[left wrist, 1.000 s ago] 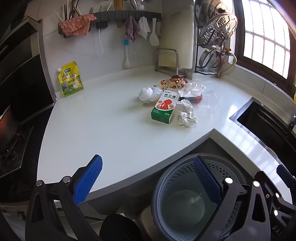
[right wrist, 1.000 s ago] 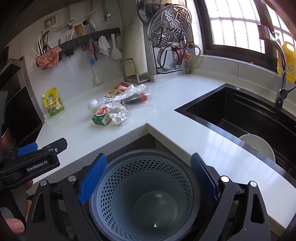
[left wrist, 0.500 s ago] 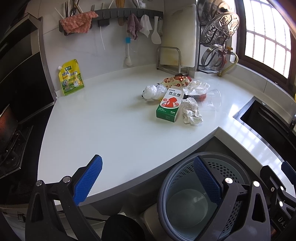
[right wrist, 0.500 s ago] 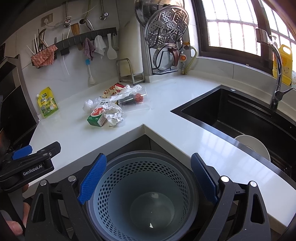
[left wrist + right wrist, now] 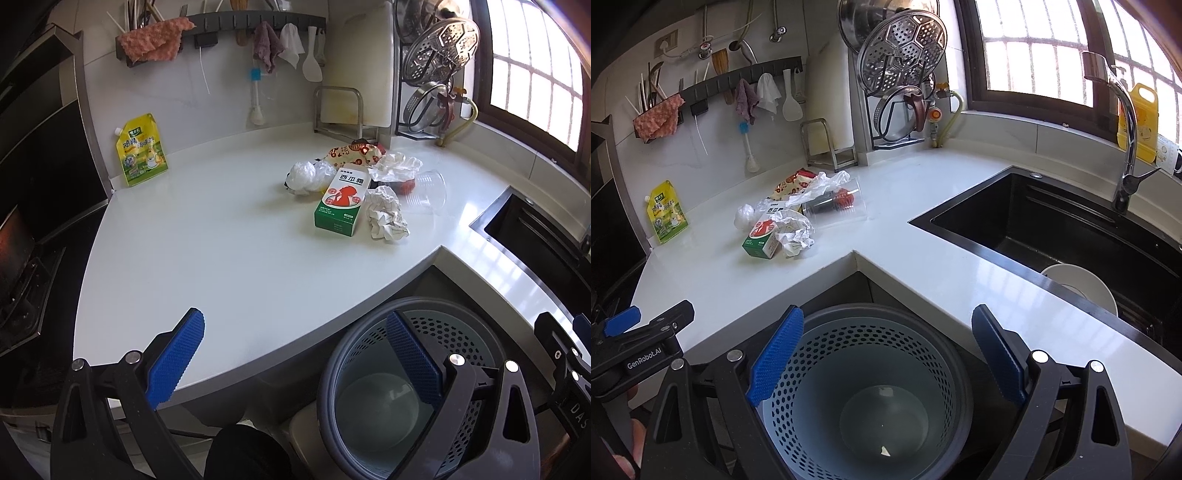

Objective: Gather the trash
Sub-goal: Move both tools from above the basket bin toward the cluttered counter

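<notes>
Trash [image 5: 364, 192]: ahead on surface [image 5: 221, 240], well apart from our spread, empty fingers [image 5: 173, 362]; left gripper [image 5: 295, 354] nearer; bin [image 5: 864, 398] below.

Left gripper [image 5: 295, 354] is held with its blue-padded fingers [image 5: 173, 363] spread wide, nothing between them. Right gripper [image 5: 886, 350] is likewise held wide apart and unloaded. Part of a hand [image 5: 628, 448] is seen behind the left gripper.

Yellow pouch [image 5: 141, 150] against backsplash; white plate [image 5: 1082, 290] in black sink [image 5: 1027, 221].
</notes>
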`<control>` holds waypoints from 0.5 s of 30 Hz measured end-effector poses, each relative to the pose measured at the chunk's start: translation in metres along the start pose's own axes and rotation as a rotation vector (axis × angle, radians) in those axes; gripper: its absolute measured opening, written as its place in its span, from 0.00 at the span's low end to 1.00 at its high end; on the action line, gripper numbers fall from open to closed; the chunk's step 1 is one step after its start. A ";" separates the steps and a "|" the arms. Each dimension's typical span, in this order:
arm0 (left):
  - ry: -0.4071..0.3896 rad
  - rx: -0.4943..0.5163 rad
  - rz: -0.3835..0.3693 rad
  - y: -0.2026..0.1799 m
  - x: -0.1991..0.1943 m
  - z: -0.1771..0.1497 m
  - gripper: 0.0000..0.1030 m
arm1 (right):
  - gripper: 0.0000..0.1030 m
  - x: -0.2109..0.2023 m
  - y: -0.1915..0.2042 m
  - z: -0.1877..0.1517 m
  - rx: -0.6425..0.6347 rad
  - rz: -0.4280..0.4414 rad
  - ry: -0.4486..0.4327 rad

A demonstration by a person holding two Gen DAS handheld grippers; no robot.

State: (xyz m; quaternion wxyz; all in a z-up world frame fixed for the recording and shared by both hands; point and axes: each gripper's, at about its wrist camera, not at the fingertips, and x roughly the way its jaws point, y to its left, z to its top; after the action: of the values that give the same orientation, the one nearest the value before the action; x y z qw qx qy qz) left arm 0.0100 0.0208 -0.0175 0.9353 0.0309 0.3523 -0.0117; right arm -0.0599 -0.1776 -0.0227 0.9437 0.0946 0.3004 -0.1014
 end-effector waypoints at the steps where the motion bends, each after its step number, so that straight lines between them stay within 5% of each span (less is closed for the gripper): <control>1: 0.000 0.001 0.000 0.000 0.000 0.000 0.94 | 0.86 0.000 0.000 0.000 0.001 -0.001 -0.001; 15: 0.000 0.005 0.000 -0.003 -0.002 -0.002 0.94 | 0.86 -0.001 -0.002 0.000 0.006 -0.013 -0.003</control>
State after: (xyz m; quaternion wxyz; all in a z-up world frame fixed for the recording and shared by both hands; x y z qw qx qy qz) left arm 0.0068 0.0177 -0.0180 0.9353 0.0332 0.3522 -0.0126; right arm -0.0607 -0.1796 -0.0222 0.9431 0.0954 0.2994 -0.1085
